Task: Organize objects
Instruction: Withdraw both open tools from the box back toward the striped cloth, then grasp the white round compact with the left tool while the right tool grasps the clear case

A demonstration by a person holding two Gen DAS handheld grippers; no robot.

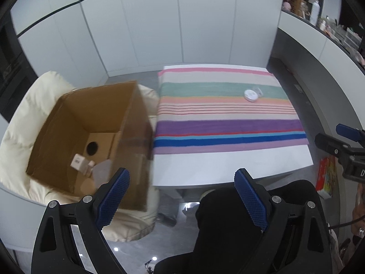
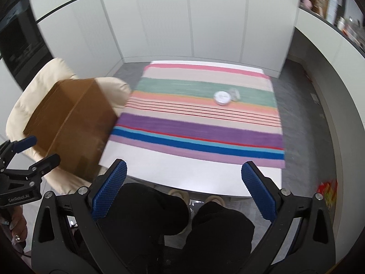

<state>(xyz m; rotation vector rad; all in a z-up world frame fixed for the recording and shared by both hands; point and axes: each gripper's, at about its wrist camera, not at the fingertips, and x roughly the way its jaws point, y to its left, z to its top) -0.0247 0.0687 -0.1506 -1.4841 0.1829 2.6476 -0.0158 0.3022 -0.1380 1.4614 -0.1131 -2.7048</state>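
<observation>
Two small cartons (image 1: 79,163) lie inside my open cardboard box (image 1: 91,123) on a cream cushion (image 1: 27,118); a white round tin (image 1: 251,95) sits on the striped cloth (image 1: 228,125). Both grippers, left (image 1: 182,196) and right (image 2: 183,190), are spread, empty.

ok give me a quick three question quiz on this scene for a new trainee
1. True or false: the round white tin lies on the striped cloth.
2. Where is the small pink box? A) on the table B) inside the cardboard box C) in a gripper
3. What do the left gripper and right gripper hold?

Key: 1 true. 2 B. 3 nothing, both stand open.
</observation>
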